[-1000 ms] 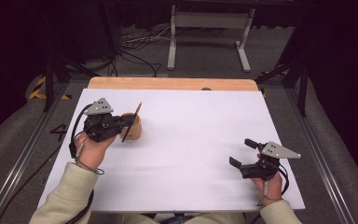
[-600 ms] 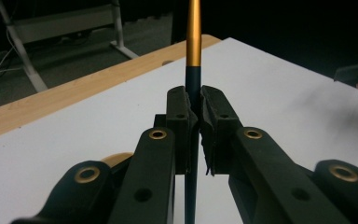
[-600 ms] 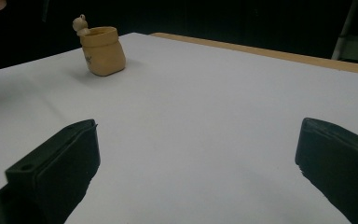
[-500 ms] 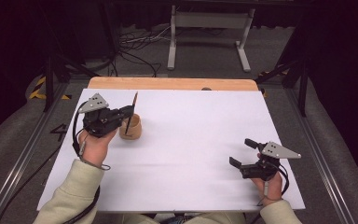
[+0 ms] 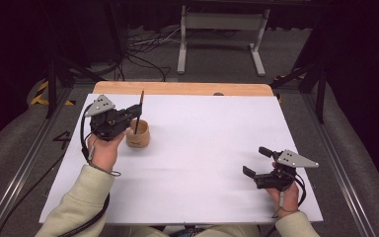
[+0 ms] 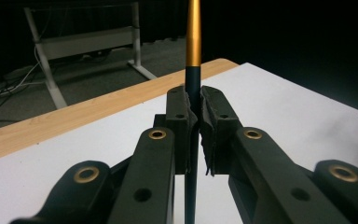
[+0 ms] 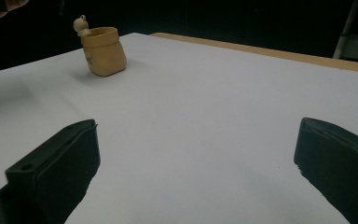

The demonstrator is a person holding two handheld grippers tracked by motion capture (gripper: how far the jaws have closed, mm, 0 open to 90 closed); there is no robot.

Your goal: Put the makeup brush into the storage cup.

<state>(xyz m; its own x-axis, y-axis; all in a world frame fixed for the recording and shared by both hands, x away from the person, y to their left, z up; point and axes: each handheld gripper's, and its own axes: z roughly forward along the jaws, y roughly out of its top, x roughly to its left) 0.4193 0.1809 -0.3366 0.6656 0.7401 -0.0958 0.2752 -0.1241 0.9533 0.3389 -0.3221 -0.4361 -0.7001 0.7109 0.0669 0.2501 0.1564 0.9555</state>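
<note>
1. The left claw [image 5: 134, 114] is clamped tight on a slender dark stick with a golden-orange upper section, a pen or brush by the look of it [image 5: 139, 112]. In the left gripper view the pads [image 6: 179, 122] press the dark shaft [image 6: 192, 88] from both sides, with no gap left between them.
2. The stick stands nearly upright in the grip, its long axis running top to bottom across the claw. Its golden part rises above the pads and its lower end drops below them.
3. Just below and slightly forward of the left claw sits the small tan wooden cup [image 5: 138, 135] on the white sheet covering the counter [image 5: 207, 148]. From the high view the stick's lower end reaches down to the cup's mouth; whether the tip is inside it I cannot tell for certain.
4. That is the relation the next move likely turns on: cup directly beneath the held stick, axis vertical, so a straight lowering or lifting would serve (any tilt risks catching the rim).
5. The right claw [image 5: 256, 162] is wide open and empty, resting low over the counter. The cup [image 7: 103, 50] lies well ahead of it and off to its left, far from reach.
6. The left hand [image 5: 103, 148] is plainly the nearer one.
</note>
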